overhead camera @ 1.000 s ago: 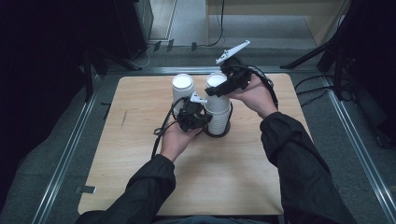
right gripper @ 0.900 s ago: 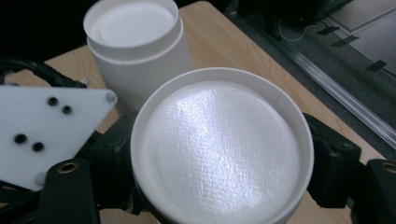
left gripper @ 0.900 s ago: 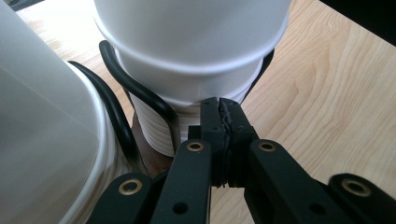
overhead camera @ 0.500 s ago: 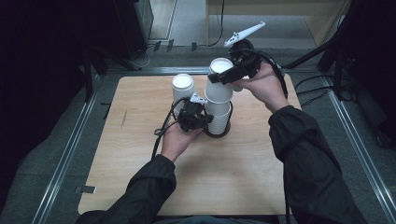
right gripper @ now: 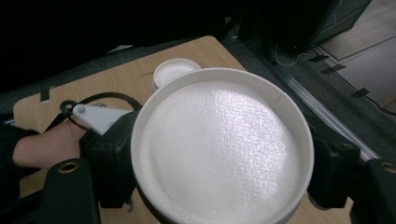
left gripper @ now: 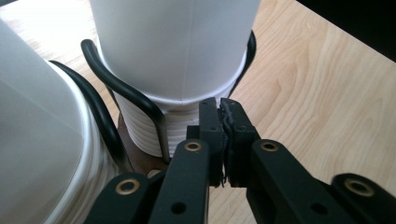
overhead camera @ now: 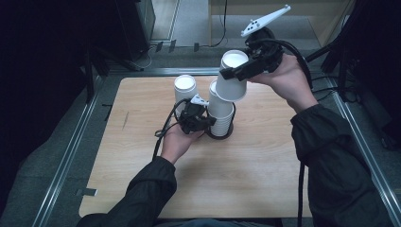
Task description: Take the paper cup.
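Observation:
My right gripper (overhead camera: pixel 235 67) is shut on an upside-down white paper cup (overhead camera: pixel 231 81), held in the air above and just right of a stack of white cups (overhead camera: pixel 220 112). That stack stands in a black wire holder (overhead camera: pixel 220 135). In the right gripper view the held cup's base (right gripper: pixel 219 144) sits between the two jaws. My left gripper (overhead camera: pixel 204 124) is low at the stack's left side, shut, its tips (left gripper: pixel 223 114) against the stacked cup rims (left gripper: pixel 154 135) beside a holder wire (left gripper: pixel 130 91). Nothing shows between its jaws.
A second stack of white cups (overhead camera: pixel 185 89) stands just behind and left of the holder, also large at the left edge (left gripper: pixel 37 140). The wooden tabletop (overhead camera: pixel 265 170) has metal rails along its sides. Cables trail from both grippers.
My right gripper has risen up and away with the cup, lifting it off the top of the stack. The left gripper has stayed at the holder.

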Available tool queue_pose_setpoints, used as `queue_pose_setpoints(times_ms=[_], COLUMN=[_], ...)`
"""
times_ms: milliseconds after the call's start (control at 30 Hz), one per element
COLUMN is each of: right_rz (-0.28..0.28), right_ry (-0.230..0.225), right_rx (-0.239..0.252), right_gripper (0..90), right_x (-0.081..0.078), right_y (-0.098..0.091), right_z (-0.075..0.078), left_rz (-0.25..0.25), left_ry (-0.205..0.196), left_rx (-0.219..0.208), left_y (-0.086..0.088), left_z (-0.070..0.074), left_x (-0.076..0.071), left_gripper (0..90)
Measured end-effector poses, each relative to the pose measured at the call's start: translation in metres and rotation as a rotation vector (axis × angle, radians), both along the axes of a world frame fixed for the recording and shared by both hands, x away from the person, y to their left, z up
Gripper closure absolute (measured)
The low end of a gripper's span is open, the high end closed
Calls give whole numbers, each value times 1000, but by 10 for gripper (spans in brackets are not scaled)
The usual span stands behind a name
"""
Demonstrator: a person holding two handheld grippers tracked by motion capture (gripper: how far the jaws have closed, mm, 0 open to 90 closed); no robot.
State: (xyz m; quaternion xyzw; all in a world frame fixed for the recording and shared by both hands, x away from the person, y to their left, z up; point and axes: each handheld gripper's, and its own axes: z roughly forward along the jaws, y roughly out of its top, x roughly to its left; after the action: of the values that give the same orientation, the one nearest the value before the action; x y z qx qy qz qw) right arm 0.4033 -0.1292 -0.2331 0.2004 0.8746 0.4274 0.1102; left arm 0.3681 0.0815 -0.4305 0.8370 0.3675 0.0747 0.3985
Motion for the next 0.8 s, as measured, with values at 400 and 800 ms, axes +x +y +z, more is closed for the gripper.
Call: queue_pose_setpoints(times_ms=[400, 800], right_rz=[28, 41], right_ry=[26, 53], right_rx=[5, -4], right_gripper=[249, 248], right_x=[-26, -47], right_y=[-33, -45], right_z=[-26, -73], left_rz=[-131, -202], left_ry=[-9, 3], left_rx=[-51, -47], left_y=[11, 30], left_z=[12, 2], left_x=[-16, -30], left_gripper=[740, 559])
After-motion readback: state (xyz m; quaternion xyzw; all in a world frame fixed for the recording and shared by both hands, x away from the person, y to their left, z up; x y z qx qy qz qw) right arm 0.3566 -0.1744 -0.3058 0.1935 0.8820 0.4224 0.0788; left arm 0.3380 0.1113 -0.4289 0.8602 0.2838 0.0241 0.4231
